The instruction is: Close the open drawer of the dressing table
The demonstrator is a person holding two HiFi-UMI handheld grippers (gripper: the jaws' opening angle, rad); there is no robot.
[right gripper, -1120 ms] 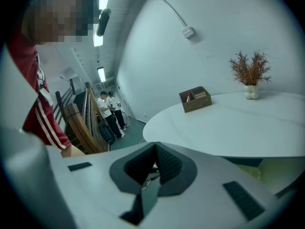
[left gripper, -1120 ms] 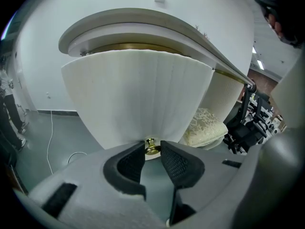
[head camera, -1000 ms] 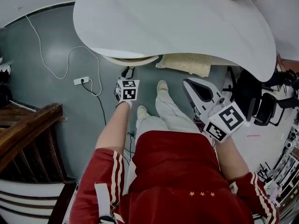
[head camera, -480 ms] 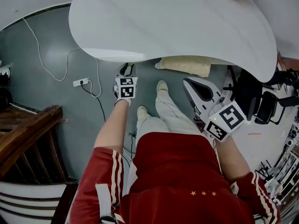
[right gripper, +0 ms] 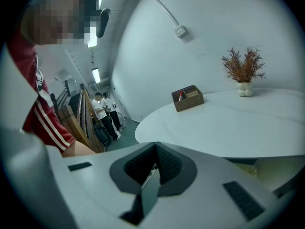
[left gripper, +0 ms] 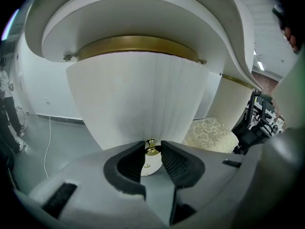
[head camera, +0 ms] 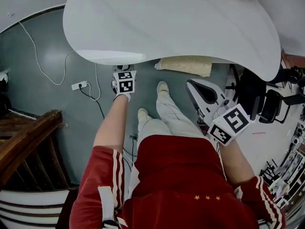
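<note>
The white dressing table fills the top of the head view. Its fluted white drawer front, topped by a brass band, stands right before my left gripper under the tabletop. A small brass knob on that front sits between the left pads, which press on it. In the head view the left gripper reaches under the table's edge, and the drawer is hidden there. My right gripper hangs by the person's right side, away from the table; its jaws are together with nothing in them.
A cream cushioned stool stands under the table to the right of the drawer. A white cable and power strip lie on the grey floor at left. A wooden rail is at lower left, a black chair at right. A brown box and a vase stand on the table.
My left gripper has moved toward the table with the knob. The drawer's curved front, seen sticking out below the tabletop a second ago, has gone under it. The right gripper stayed put.
</note>
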